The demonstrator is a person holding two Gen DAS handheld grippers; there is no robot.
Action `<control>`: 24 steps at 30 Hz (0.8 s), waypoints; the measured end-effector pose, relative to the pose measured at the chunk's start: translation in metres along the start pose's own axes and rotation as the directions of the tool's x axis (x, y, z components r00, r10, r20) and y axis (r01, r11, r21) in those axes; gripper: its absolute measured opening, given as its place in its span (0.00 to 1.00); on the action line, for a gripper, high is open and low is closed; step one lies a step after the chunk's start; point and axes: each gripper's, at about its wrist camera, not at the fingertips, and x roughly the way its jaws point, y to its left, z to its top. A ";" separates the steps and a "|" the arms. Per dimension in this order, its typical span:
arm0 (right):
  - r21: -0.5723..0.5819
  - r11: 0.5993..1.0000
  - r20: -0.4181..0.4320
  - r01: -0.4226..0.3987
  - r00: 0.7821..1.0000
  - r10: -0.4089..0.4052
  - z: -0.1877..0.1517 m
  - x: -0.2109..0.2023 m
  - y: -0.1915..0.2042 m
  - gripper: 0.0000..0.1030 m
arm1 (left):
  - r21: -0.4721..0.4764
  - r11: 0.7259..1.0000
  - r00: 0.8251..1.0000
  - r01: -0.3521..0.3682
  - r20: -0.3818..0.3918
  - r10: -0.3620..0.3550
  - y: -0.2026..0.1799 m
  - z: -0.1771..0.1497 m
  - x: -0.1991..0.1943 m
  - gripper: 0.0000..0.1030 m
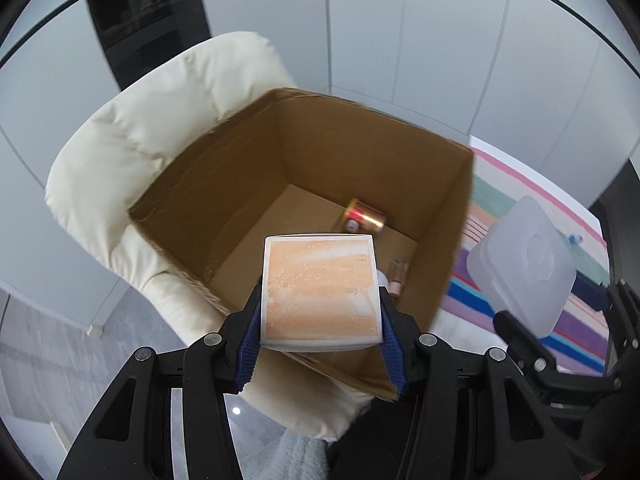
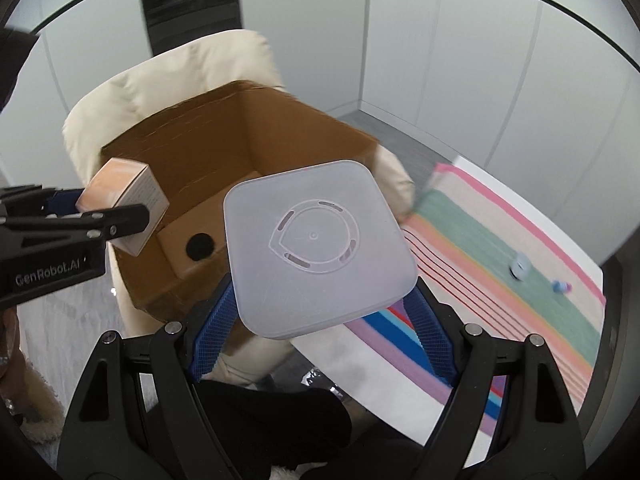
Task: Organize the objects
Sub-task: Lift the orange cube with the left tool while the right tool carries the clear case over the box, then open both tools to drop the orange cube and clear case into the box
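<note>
Cream padded chair (image 1: 120, 152) at far left, carrying an open cardboard box (image 1: 224, 184) on its seat. Box floor holds a red-and-gold can (image 1: 365, 218) lying on its side toward the far right corner; a small pale bottle-like item (image 1: 397, 276) near it, too blurred to name.

Left tool (image 1: 320, 320): blue pads closed against both sides of a small peach-and-white carton (image 1: 320, 292), held above the box's near edge. In the right wrist view the same carton (image 2: 124, 204) hangs over the box's left wall, clear of the cardboard.

Right tool (image 2: 320, 312): jaws spread wide and pressed on a translucent square plastic container (image 2: 316, 248), lid face toward the camera, held between the box and the striped cloth (image 2: 500, 240).

Cloth covers the white surface (image 2: 380, 384) at right. On it, far right: a small pale-blue object (image 2: 520, 268) and a tiny blue-pink piece (image 2: 560, 287), near each other, both blurred.
</note>
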 end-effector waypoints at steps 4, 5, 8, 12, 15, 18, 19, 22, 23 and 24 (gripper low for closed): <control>-0.015 1.000 -0.005 -0.017 1.000 0.017 0.013 0.011 0.010 0.82 | -0.028 1.000 1.000 0.007 -0.001 -0.007 0.022 0.012 0.005 0.51; -0.018 1.000 -0.006 -0.017 1.000 0.017 0.016 0.014 0.010 0.82 | -0.031 0.999 1.000 0.007 -0.001 -0.007 0.024 0.013 0.007 0.51; -0.028 1.000 -0.011 -0.015 1.000 0.014 0.024 0.023 0.011 0.82 | -0.038 0.999 1.000 0.016 -0.006 -0.016 0.031 0.019 0.012 0.51; -0.040 0.999 -0.019 -0.015 1.000 0.014 0.034 0.034 0.014 0.82 | -0.032 0.999 1.000 -0.011 0.000 0.011 0.040 0.032 0.020 0.51; -0.054 0.998 -0.027 -0.012 1.000 0.011 0.042 0.047 0.020 0.82 | -0.036 0.999 1.000 -0.018 0.008 0.018 0.054 0.046 0.026 0.51; -0.058 0.998 -0.036 -0.015 0.999 0.013 0.048 0.058 0.027 0.82 | -0.028 0.998 0.998 -0.054 0.026 0.054 0.066 0.057 0.033 0.52; -0.058 0.998 -0.041 -0.021 0.999 0.019 0.051 0.063 0.030 0.82 | -0.026 0.997 0.997 -0.069 0.027 0.070 0.069 0.059 0.036 0.52; -0.059 0.998 -0.044 -0.035 0.999 0.032 0.056 0.071 0.037 0.83 | -0.034 0.996 0.996 -0.087 -0.021 0.086 0.075 0.062 0.053 0.59; -0.057 0.997 -0.046 -0.042 0.998 0.039 0.059 0.075 0.040 0.83 | -0.042 0.995 0.995 -0.092 -0.049 0.090 0.077 0.062 0.059 0.69; -0.055 0.998 -0.051 -0.041 0.998 0.039 0.060 0.078 0.042 0.86 | -0.057 0.994 0.992 -0.095 -0.085 0.090 0.081 0.063 0.065 0.74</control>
